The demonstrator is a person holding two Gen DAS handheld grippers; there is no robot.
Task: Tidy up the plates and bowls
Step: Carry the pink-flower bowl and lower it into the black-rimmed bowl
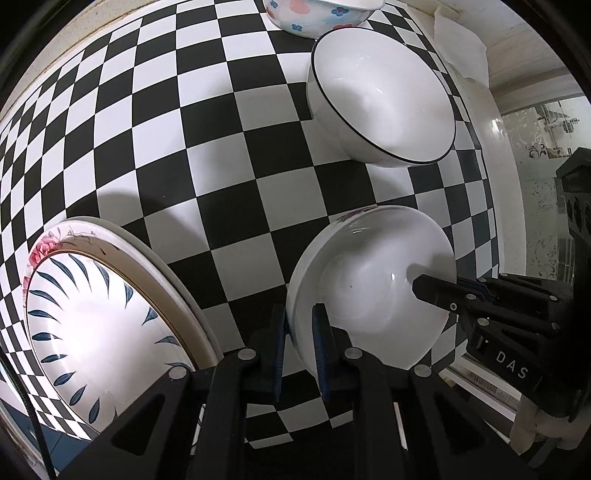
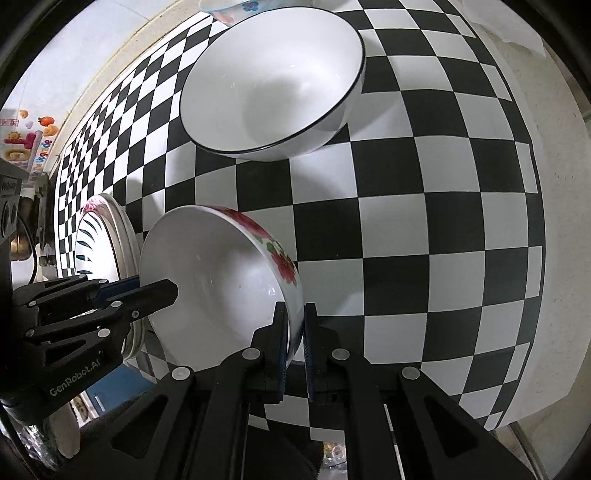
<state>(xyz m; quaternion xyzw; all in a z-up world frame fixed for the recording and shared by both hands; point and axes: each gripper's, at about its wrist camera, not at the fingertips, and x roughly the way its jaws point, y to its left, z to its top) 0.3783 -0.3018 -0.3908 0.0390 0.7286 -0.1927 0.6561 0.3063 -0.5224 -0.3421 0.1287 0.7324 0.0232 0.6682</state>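
Observation:
A white bowl [image 1: 369,288] with red flowers on its outside [image 2: 214,273] is held by both grippers, low over the checkered tablecloth [image 2: 406,221]. My left gripper [image 1: 299,314] is shut on the bowl's left rim, one pad inside and one outside. My right gripper [image 2: 295,314] is shut on the opposite rim, over the flower pattern. Each gripper shows in the other's view: the right gripper [image 1: 436,291] and the left gripper [image 2: 155,290]. Whether the bowl's base touches the cloth is hidden.
A larger white bowl with a thin black rim [image 1: 384,99] [image 2: 273,85] stands just beyond. Behind it is a bowl with blue and pink flowers [image 1: 314,14]. A stack of plates, the top one with blue leaf marks [image 1: 103,325] [image 2: 99,240], lies to the left. White paper [image 1: 461,44] lies at the far right edge.

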